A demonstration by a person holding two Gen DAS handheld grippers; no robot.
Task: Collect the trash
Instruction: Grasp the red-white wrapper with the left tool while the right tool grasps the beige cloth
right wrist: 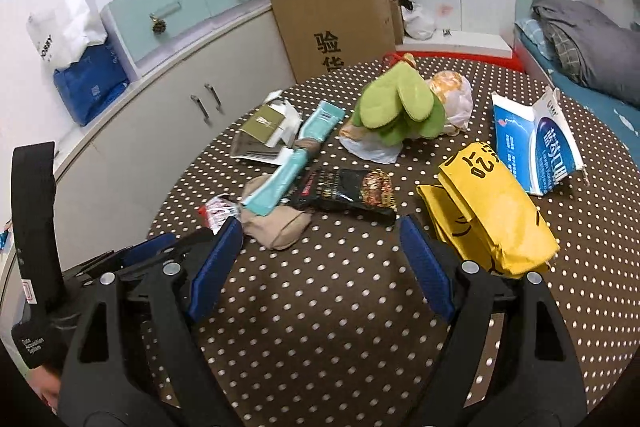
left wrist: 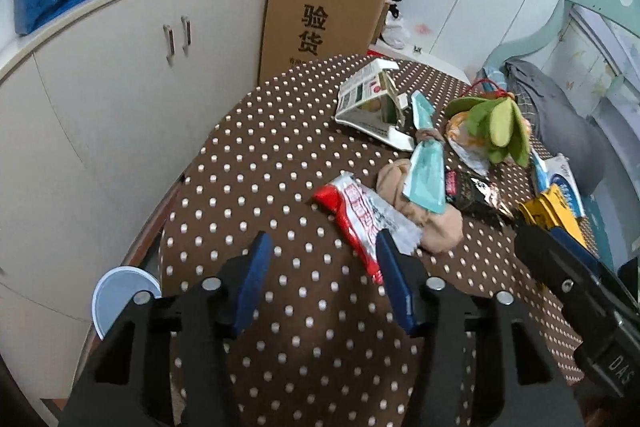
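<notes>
Currently: both tools empty over cluttered tabletop

Currently, taking the tan sock [right wrist: 276, 229] as landmark and reading left to right in the right wrist view: the red-and-white wrapper [right wrist: 218, 211] lies just left of it, partly hidden. The teal packet [right wrist: 280, 183] rests across it. The black snack bag [right wrist: 348, 193] sits just right, and the yellow packet [right wrist: 496, 219] well right of that. The left tool [left wrist: 320, 251] stands partly open, holding nothing, one finger overlapping the wrapper's edge. The right tool [right wrist: 320, 239] stands wide open and empty.

Risk, in my judgement: closing on the wrapper may snag the sock touching it, and thin film may slip from the pads. The green plush [right wrist: 400, 107] is likely not trash.
</notes>
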